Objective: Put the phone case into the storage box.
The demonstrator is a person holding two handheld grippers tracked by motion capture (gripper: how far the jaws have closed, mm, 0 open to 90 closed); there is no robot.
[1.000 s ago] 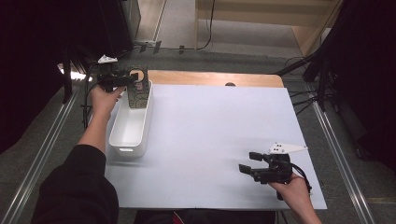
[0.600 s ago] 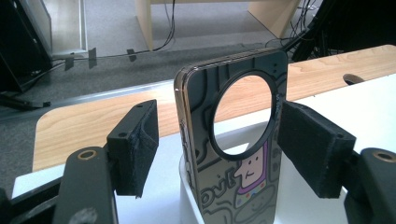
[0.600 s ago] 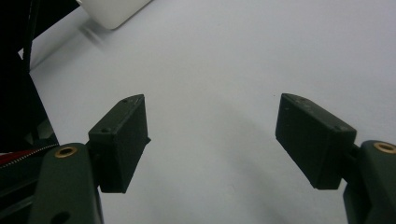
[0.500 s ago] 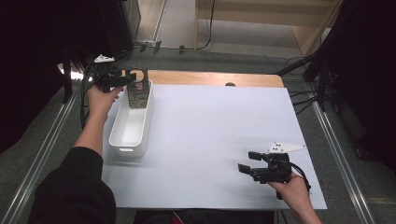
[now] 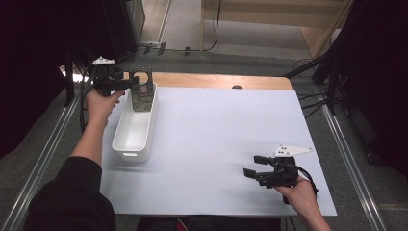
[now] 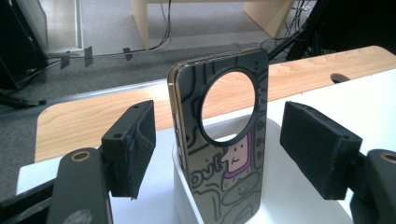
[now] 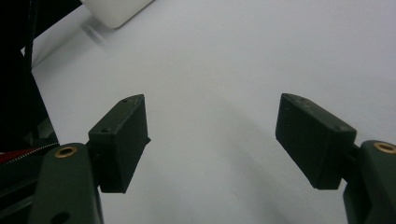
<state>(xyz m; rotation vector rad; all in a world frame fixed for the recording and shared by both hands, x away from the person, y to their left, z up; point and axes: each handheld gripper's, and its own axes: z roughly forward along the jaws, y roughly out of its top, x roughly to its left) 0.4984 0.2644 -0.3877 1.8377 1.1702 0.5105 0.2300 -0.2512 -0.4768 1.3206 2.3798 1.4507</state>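
phone case [image 6: 223, 140] upright in white bin [image 5: 134, 129] | left hand-held gripper [image 6: 219, 149] jaws flank it

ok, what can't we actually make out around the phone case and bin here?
- Phone case foot: left gripper view, hidden by the white bin's wall and cut off by the bottom edge.
- Printed pattern on the case: high view, too small to read.
- Bin: right gripper view, one blurred corner, the rest cut off by the top edge.
- Left gripper: jaws stand apart either side of the case; high view too small to confirm the gap.
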